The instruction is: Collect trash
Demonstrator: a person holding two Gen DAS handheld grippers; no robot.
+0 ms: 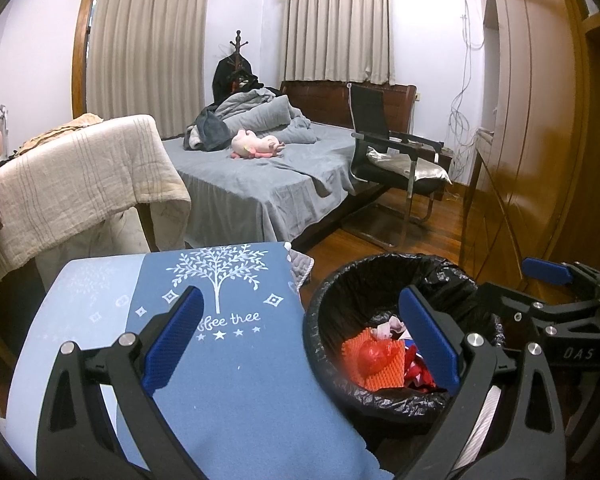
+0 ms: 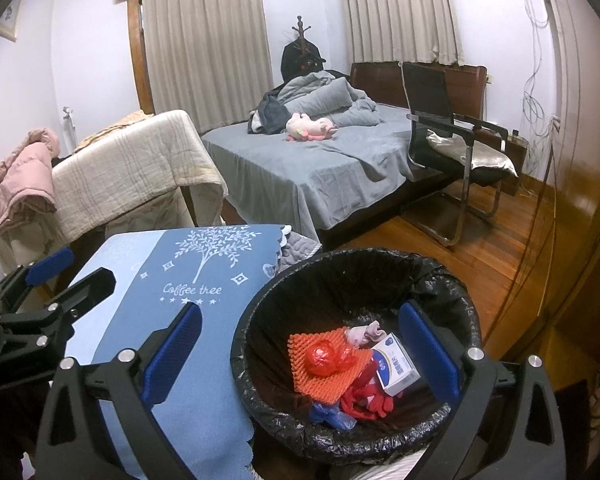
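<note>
Bin: black-lined trash bin [image 2: 356, 276] sits lower centre of the right wrist view, just beside the blue "Coffee tree" cloth [image 2: 188, 280]; in the left wrist view the bin [image 1: 380, 280] is lower right.
Trash: orange foam net [image 2: 324, 376], red wrapper ball [image 2: 318, 358], white-and-blue box [image 2: 396, 364], crumpled pink tissue [image 2: 364, 332] and blue plastic scrap [image 2: 332, 416] all lie inside the bin.
Left tool: left gripper [image 1: 300, 344] is spread wide, holding nothing, straddling cloth edge and bin rim.
Right tool: right gripper [image 2: 300, 356] is spread wide and empty above the bin.
Handling: contents look light and crushable; the liner is probably thin, slippery and easy to tear. Best hold is likely the bunched liner at the rim, pinched flat.
View difference: right wrist view shows the box and blue scrap plainly; left wrist view hides most of them behind its blue finger, but shows the right tool's body at the right edge.
</note>
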